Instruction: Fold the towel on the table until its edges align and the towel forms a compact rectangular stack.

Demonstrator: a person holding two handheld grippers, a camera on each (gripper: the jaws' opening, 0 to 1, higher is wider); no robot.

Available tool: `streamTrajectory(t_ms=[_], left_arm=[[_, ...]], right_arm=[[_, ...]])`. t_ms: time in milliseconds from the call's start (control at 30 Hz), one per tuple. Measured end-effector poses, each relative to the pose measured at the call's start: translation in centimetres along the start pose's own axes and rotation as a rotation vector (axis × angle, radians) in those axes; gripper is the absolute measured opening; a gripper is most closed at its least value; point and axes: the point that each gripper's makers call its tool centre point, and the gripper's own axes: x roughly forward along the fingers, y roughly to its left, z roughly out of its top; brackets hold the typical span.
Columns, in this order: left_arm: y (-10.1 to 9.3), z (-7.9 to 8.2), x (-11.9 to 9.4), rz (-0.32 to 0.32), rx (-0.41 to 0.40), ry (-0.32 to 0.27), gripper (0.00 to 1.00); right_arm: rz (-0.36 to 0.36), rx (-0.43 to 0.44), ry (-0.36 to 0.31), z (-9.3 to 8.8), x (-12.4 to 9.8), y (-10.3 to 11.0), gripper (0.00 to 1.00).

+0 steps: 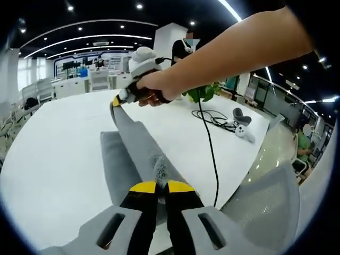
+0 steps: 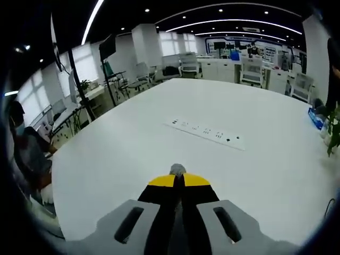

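Observation:
A grey towel (image 1: 133, 149) lies on the white table (image 1: 58, 149), with one edge lifted and stretched taut between both grippers. In the left gripper view my left gripper (image 1: 162, 187) is shut on the near corner of that edge, a tuft of cloth poking out above the yellow tips. A hand holds the right gripper (image 1: 117, 101) at the far end, closed on the other corner. In the right gripper view the right gripper (image 2: 178, 180) is shut, with a small grey tuft of towel (image 2: 177, 170) pinched between its yellow tips above the table (image 2: 133, 138).
A black cable (image 1: 210, 138) runs across the table to white controllers (image 1: 243, 127), with a green plant (image 1: 204, 93) behind. A grey mesh chair (image 1: 265, 207) stands at the near right edge. A white power strip (image 2: 204, 133) lies mid-table. A person (image 2: 26, 154) sits to the left.

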Motion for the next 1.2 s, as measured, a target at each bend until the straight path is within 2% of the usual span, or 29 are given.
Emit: streamTrajectory(t_ms=[300, 667, 933, 1200], left_arm=[[1.2, -1.1, -0.3, 0.034, 0.032, 0.016, 0.05], [2.4, -3.4, -0.4, 0.059, 0.042, 0.113, 0.05], [3.1, -4.5, -0.2, 0.058, 0.026, 0.164, 0.05], [4.2, -6.1, 0.0, 0.064, 0.014, 0.227, 0.05]], right_arm=[[-0.008, -0.005, 0.011, -0.1, 2.0, -1.0, 0.0], [0.002, -0.013, 0.029, -0.9, 3.7, -0.2, 0.0], [0.0, -0.007, 0.038, -1.6, 4.3, 0.9, 0.01], [-0.02, -0.009, 0.047, -2.5, 5.2, 0.6, 0.01]])
